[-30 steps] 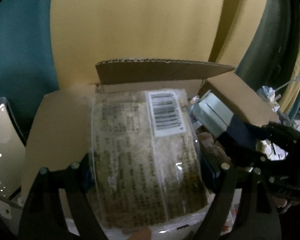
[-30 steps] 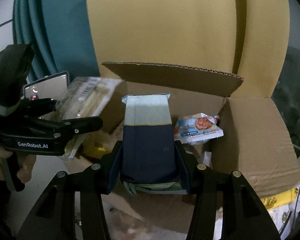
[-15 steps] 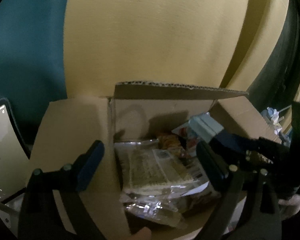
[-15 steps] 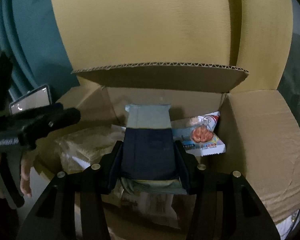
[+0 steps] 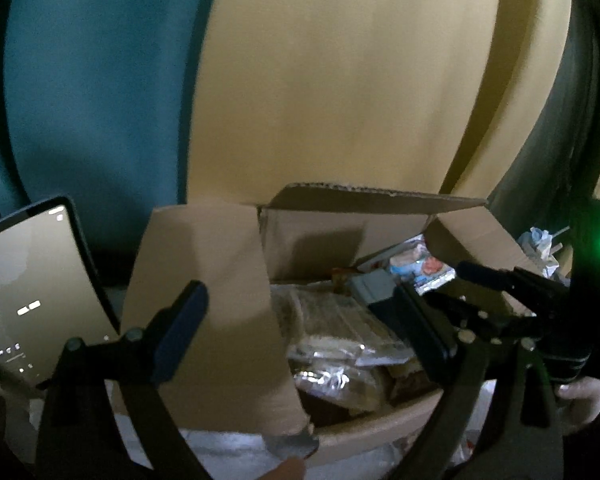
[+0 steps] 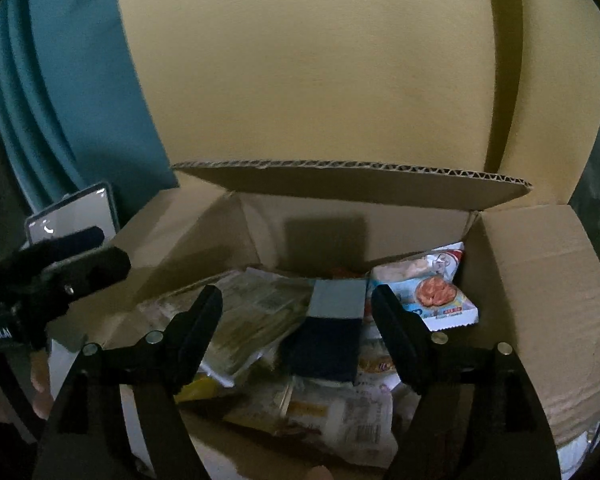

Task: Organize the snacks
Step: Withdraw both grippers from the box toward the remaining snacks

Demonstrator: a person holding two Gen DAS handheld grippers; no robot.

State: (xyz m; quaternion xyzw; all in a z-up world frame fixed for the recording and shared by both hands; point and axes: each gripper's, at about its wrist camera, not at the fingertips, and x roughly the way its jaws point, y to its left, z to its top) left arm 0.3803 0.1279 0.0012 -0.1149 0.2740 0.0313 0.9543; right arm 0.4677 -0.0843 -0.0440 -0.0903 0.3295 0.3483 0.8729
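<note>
A wide yellow curtain (image 6: pixel 320 80) fills the upper half of both views, with a teal curtain (image 6: pixel 68 92) down the left edge. Below it sits the open brown corrugated cardboard box (image 6: pixel 540 300), flaps spread, taking up the lower middle of each frame; its rear flap leans forward over the opening.

Inside the box lie the snacks. A large clear crinkly packet of pale noodles or crackers (image 6: pixel 252 320) lies left of centre, its printed text too blurred to read. A dark navy pouch with a grey-blue top band (image 6: pixel 332 328) rests on the pile at the box's centre. A light-blue and white snack wrapper with an orange-red picture (image 6: pixel 428 292) lies against the right wall; its small lettering is illegible.

The right gripper (image 6: pixel 300 316) points down into the box, its black fingers spread either side of the navy pouch and not touching it; its jaws are opening. The left gripper (image 5: pixel 312 332) hangs at the box's left flap, jaws wide apart with nothing between them. In the right wrist view it appears at the left edge, held by a hand (image 6: pixel 40 396); only a scrap of white lettering shows on its body.

A tablet with a lit screen (image 5: pixel 28 296) stands at the left, beside the box.
</note>
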